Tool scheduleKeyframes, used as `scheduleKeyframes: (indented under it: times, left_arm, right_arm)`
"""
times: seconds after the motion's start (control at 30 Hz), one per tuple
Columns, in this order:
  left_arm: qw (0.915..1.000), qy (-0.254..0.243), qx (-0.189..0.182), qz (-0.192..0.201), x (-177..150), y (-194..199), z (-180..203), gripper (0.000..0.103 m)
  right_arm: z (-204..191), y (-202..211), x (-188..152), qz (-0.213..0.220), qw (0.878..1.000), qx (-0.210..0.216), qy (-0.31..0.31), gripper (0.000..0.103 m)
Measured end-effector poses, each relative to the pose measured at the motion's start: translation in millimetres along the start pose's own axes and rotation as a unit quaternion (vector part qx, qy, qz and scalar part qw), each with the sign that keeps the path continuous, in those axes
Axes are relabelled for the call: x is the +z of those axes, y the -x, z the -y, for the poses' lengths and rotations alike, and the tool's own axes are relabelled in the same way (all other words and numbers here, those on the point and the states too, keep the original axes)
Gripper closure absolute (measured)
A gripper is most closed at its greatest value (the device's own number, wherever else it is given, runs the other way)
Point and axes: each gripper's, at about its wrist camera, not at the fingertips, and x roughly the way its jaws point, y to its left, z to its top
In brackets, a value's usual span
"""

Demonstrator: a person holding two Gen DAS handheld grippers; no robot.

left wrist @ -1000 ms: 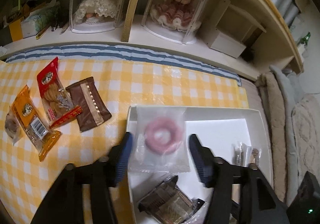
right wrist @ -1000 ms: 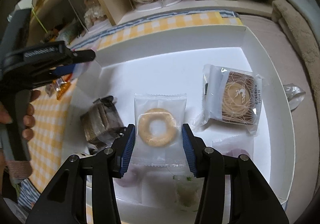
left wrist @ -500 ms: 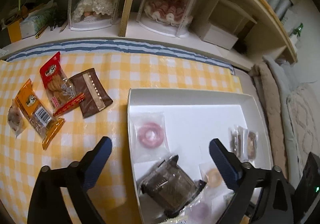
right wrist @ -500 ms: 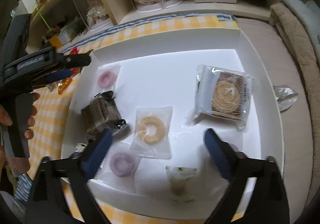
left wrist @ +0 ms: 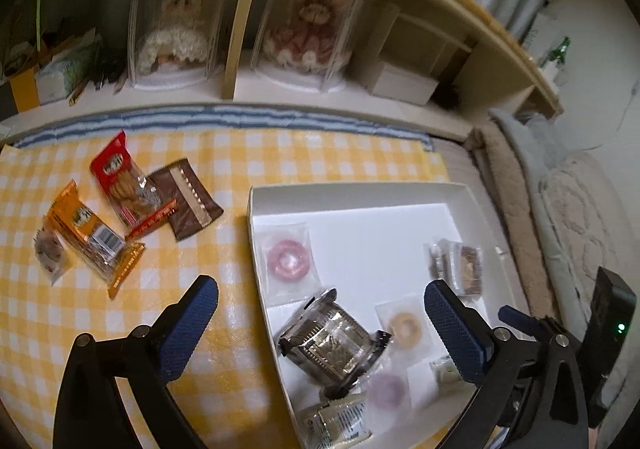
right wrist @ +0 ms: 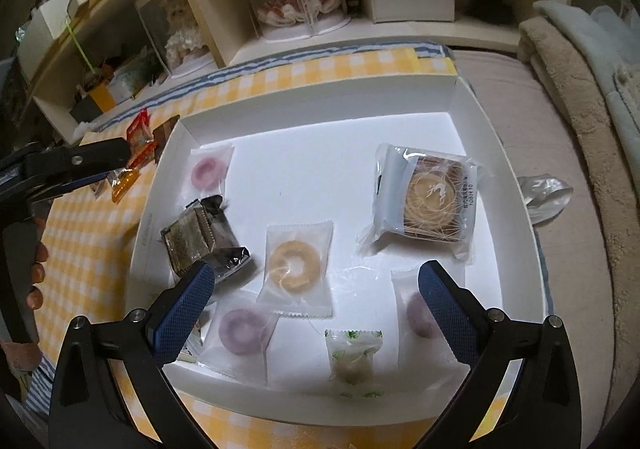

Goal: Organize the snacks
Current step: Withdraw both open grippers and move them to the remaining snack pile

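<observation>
A white tray (left wrist: pixel 360 187) on the yellow checked cloth holds several wrapped snacks. My left gripper (left wrist: pixel 320 289) hangs above the tray's left edge, its jaws opening wide with nothing between them. Below it lie a pink donut packet (left wrist: pixel 287 259) and a dark foil packet (left wrist: pixel 334 341). Left of the tray on the cloth rest a red packet (left wrist: pixel 120 185), a brown packet (left wrist: pixel 186 205) and an orange packet (left wrist: pixel 86 233). My right gripper (right wrist: pixel 316 271) stands open over the tray (right wrist: pixel 320 95), above a yellow donut packet (right wrist: pixel 294 265) that lies flat and free.
Also in the tray are a large cookie packet (right wrist: pixel 430 199), a purple donut packet (right wrist: pixel 242 331) and a leaf-print sweet (right wrist: pixel 354 363). A crumpled clear wrapper (right wrist: pixel 544 193) lies right of the tray. A shelf with doll cases (left wrist: pixel 172 37) runs behind; folded blankets (left wrist: pixel 508 201) border the right.
Both grippers opened wide. The left let go of the pink donut packet, now in the tray's far left corner, and drew back upward. The right released the yellow donut packet.
</observation>
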Motion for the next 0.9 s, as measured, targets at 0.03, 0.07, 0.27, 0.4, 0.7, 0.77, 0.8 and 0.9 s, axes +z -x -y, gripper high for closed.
scheduleKeyframes:
  times: [0.03,0.07,0.27,0.4,0.7,0.77,0.8,0.9]
  left_arm:
    - [1.0000,-0.002,0.001,0.001,-0.3,7.5,-0.7,0.000]
    - [1.0000,-0.004,0.001,0.004,-0.9,13.3,-1.3,0.000]
    - [0.9994,-0.010,0.007,0.033,-4.7,57.6,-8.9,0.000]
    - [0.9983,-0.022,0.023,0.049,-10.7,87.0,-16.7,0.000]
    - [0.9957,-0.022,0.050,0.074,-30.3,141.6,-55.3,0.000]
    - [0.9947,-0.024,0.062,0.078,-35.6,150.8,-67.2,0.000]
    - [0.9943,-0.023,0.067,0.080,-38.1,154.2,-71.7,0.000]
    - [0.9926,-0.019,0.082,0.088,-47.3,166.1,-90.6,0.000]
  right_arm:
    - [-1.2,2.8,0.7,0.003,1.000,-0.002,0.000,0.000]
    - [-2.1,6.3,1.7,0.007,1.000,-0.004,-0.001,0.000]
    - [-12.6,29.8,10.1,0.038,0.999,-0.008,-0.004,0.000]
    - [-22.4,45.3,17.3,0.061,0.998,-0.010,-0.001,0.000]
    - [-43.4,70.8,25.2,0.099,0.995,-0.004,-0.003,0.000]
    - [-52.5,72.5,25.8,0.105,0.994,0.006,-0.001,0.000]
    - [-55.7,72.2,25.8,0.106,0.994,0.009,0.001,0.000]
    - [-72.8,68.6,26.0,0.107,0.994,0.015,0.016,0.000]
